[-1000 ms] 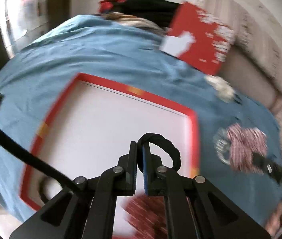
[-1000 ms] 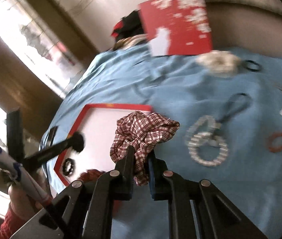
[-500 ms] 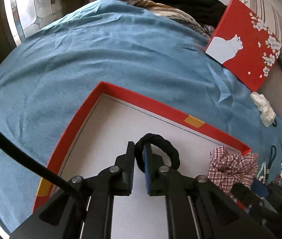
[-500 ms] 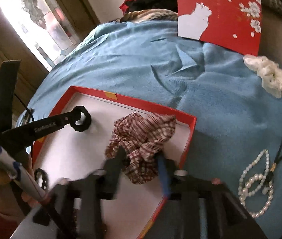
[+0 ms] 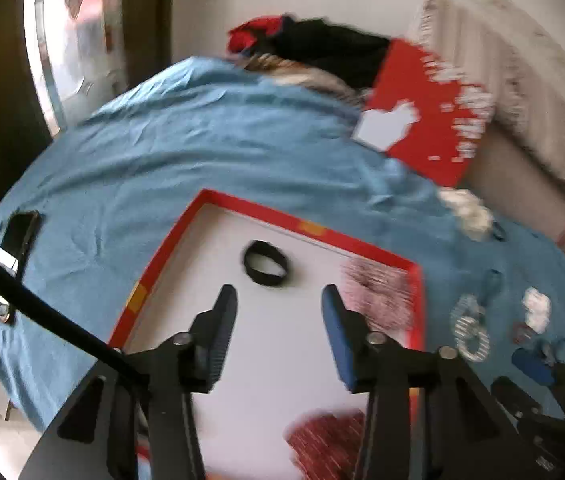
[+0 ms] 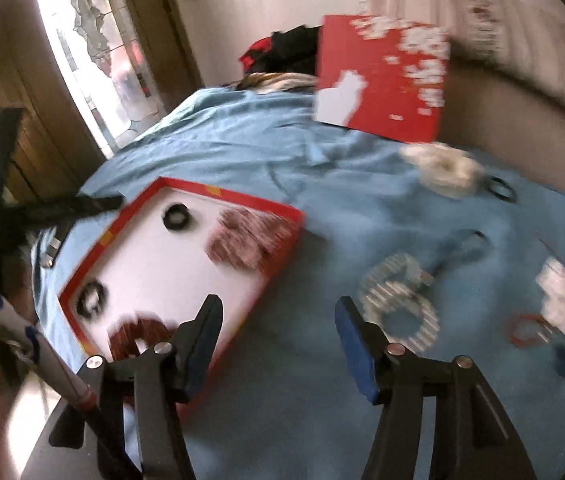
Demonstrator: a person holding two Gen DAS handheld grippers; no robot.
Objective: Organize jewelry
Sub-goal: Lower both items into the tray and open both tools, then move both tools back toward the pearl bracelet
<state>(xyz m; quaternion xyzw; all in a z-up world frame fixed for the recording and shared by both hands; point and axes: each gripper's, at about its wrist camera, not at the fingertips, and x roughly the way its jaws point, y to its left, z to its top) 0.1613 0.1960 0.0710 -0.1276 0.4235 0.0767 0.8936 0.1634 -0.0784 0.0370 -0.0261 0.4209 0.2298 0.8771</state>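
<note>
A red-rimmed white tray [image 5: 302, 226] [image 6: 242, 197] lies on the blue cloth. In it lie a black braided hair tie [image 5: 265, 263] [image 6: 176, 217], a red plaid scrunchie [image 5: 382, 296] [image 6: 248, 242], a second black tie [image 6: 91, 300] and a dark red scrunchie [image 5: 330, 440] [image 6: 138, 332]. My left gripper [image 5: 278, 304] is open and empty just short of the black tie. My right gripper [image 6: 278, 314] is open and empty above the tray's right edge. Pearl bracelets [image 6: 400, 300] [image 5: 470, 330] lie on the cloth to the right.
A red box lid with a white cat [image 6: 382, 76] [image 5: 426, 128] leans at the back. A white scrunchie [image 6: 442, 168], a small black ring [image 6: 500, 190], a white flower piece [image 6: 562, 292] and a red bracelet [image 6: 528, 330] lie on the cloth. A phone [image 5: 18, 236] lies at the left.
My left gripper opened and let go of the black hair tie, which lies in the tray. My right gripper opened, left the plaid scrunchie in the tray, and drew back to the right.
</note>
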